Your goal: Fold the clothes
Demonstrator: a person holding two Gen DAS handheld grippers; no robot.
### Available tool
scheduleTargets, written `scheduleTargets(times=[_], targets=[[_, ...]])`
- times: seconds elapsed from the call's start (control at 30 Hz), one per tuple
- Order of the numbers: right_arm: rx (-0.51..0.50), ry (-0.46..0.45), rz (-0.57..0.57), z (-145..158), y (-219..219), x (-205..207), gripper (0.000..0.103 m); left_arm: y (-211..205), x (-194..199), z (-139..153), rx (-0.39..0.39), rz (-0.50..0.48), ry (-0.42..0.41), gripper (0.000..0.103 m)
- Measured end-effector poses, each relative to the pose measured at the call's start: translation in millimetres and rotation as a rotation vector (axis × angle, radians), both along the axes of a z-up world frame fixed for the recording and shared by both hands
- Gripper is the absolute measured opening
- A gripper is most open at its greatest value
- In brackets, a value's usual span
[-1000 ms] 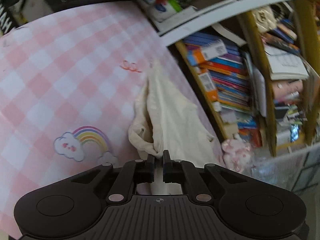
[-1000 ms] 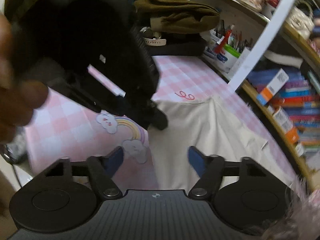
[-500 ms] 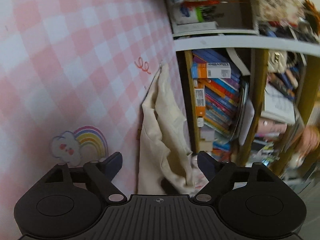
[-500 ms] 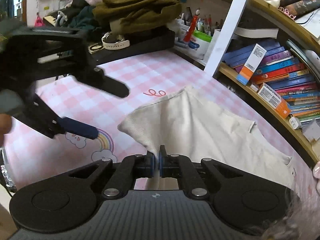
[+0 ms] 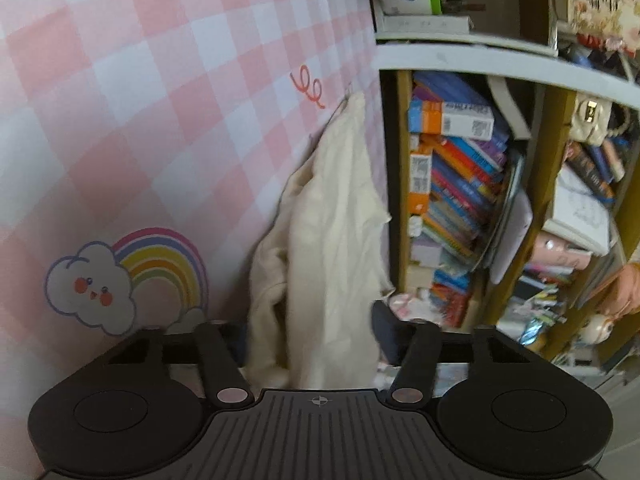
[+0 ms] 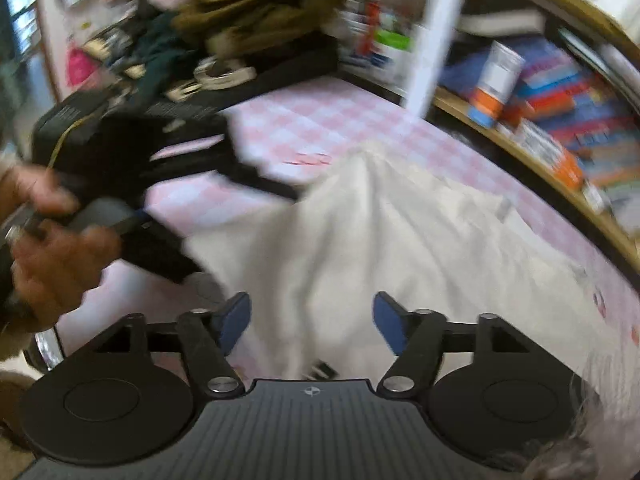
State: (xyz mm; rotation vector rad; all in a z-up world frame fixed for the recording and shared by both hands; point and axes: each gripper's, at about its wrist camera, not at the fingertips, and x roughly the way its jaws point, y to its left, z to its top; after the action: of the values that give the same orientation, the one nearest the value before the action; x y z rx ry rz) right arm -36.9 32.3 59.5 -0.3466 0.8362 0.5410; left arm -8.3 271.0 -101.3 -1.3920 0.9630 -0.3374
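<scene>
Both claws are released right now, nothing pinched in either. From the left wrist view, the left gripper (image 5: 310,338) has its fingers spread wide, and the cream garment (image 5: 332,240) runs straight up between them, a long bunched strip of cloth lying on the pink checked sheet (image 5: 120,100). A rainbow-and-cloud print (image 5: 124,280) sits on the sheet just left of the cloth, and a small red squiggle (image 5: 306,86) shows near the garment's far tip. Off the right edge of the sheet stands a bookshelf (image 5: 452,184) crammed with leaning coloured books.

Over to the right wrist view, badly smeared by motion. The right gripper (image 6: 312,326) is open too, its blue pads (image 6: 234,320) wide apart, with the cream garment (image 6: 400,248) spreading out between and beyond them over the pink checked sheet (image 6: 320,120). The cloth rises to a soft peak towards the far side. On the left, a hand (image 6: 52,256) grips the black body of the left gripper (image 6: 256,200), whose dark fingers reach to the garment's near left edge; whether they touch the cloth is hard to say through the blur. At the back, an olive garment (image 6: 260,12) lies heaped on dark clutter, and the bookshelf (image 6: 552,120) lines the right side.
</scene>
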Motion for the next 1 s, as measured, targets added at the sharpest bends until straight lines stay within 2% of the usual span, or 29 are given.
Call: scheduleTargets(times=[0.07,0.17,0.3,0.47,0.6,0.83,1.0], targets=[[0.020,0.030,-0.074,7,-13,19,0.076,-2,0,-1,0.032,-0.033,-0.002,0.018],[0.042,0.074,-0.191,18,-28,52,0.085,-7,1,14,0.146,-0.084,-0.058,0.010],[0.035,0.135,-0.305,29,-41,102,0.089,-20,2,43,0.280,-0.148,-0.171,0.009],[-0.094,0.195,-0.245,26,-2,157,0.089,-45,4,65,0.377,-0.222,-0.263,0.009],[-0.188,0.222,-0.173,21,40,190,0.090,-61,6,72,0.417,-0.270,-0.301,0.009],[-0.303,0.249,-0.007,-2,115,198,0.093,-78,11,82,0.455,-0.323,-0.358,0.009],[-0.425,0.280,0.087,-26,154,194,0.094,-80,15,84,0.453,-0.338,-0.369,0.008]])
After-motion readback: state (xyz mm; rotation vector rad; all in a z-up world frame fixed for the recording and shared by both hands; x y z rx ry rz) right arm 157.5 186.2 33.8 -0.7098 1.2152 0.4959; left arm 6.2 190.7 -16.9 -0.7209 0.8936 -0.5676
